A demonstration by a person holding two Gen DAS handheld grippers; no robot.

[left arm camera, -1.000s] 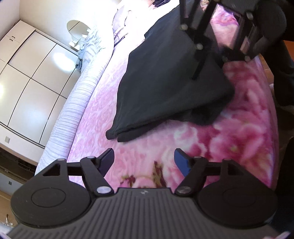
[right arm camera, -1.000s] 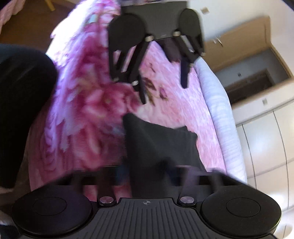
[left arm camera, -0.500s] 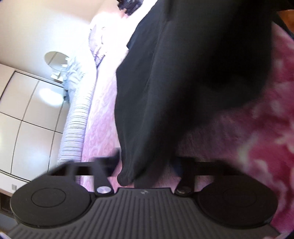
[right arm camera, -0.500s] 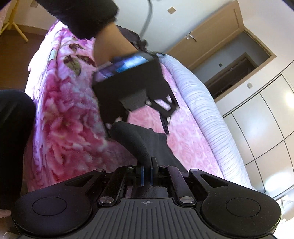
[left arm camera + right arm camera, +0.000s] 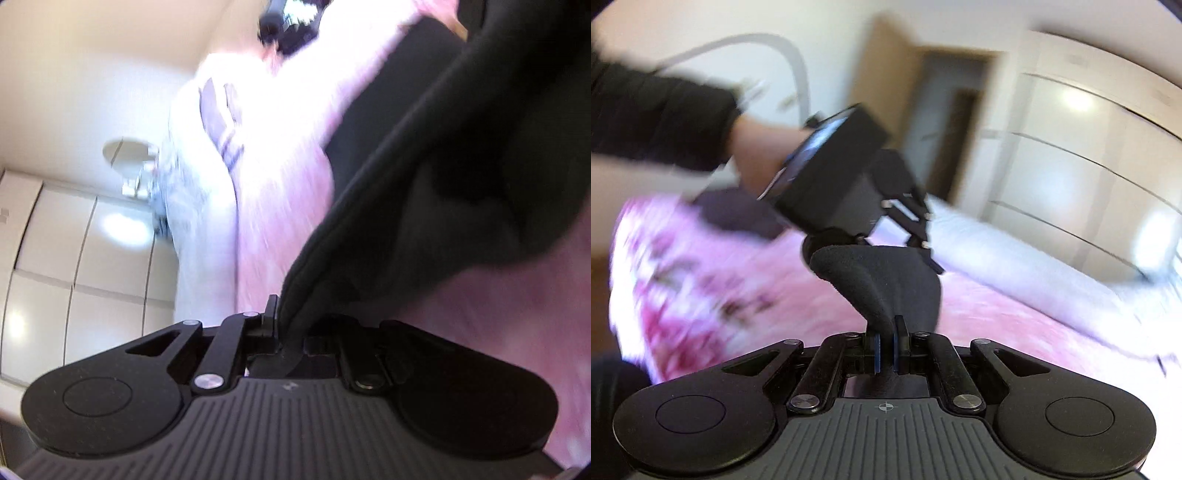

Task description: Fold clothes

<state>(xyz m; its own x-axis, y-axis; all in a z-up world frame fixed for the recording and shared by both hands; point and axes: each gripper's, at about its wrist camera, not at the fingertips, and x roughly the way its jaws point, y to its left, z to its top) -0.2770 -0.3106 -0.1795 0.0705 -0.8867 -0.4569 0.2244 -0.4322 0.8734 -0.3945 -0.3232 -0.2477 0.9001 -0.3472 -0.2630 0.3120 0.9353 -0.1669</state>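
A black garment (image 5: 424, 206) hangs lifted above the pink floral bed (image 5: 280, 206). My left gripper (image 5: 286, 328) is shut on its near edge, the cloth running up and right from the jaws. In the right wrist view my right gripper (image 5: 885, 345) is shut on another edge of the black garment (image 5: 886, 280), which stretches toward the left gripper (image 5: 916, 236) held in the person's hand. Both views are motion-blurred.
A white striped quilt (image 5: 199, 221) lies along the bed's far side by white wardrobe doors (image 5: 92, 258). A doorway (image 5: 945, 122) and wardrobe (image 5: 1089, 177) show behind. The pink bedspread (image 5: 701, 280) lies below the garment.
Both grippers closed on the black garment and lifted it off the bed. One second ago the left gripper was open above the bedspread; both views have tilted upward.
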